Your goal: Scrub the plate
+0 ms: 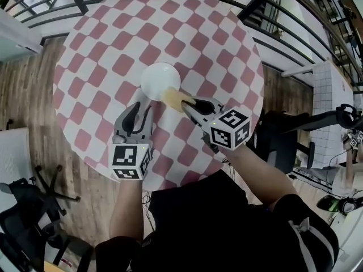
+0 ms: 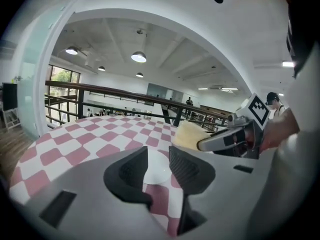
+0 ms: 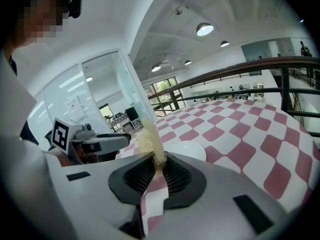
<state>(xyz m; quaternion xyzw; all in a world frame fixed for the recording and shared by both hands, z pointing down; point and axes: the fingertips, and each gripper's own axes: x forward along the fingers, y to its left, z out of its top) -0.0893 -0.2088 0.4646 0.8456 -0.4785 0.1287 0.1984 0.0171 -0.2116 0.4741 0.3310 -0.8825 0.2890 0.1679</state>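
A white plate lies on the round table with its pink-and-white checked cloth. My right gripper is shut on a yellow sponge, which pokes out over the plate's near right rim. In the right gripper view the sponge stands thin and upright between the closed jaws, the plate just beyond. My left gripper is open just short of the plate's near edge. In the left gripper view nothing sits between its jaws, and the plate shows through the gap, with the sponge at the right.
A dark metal railing curves behind the table. A black office chair stands on the wooden floor at lower left. A white desk and dark equipment are at the right. The person's body fills the bottom of the head view.
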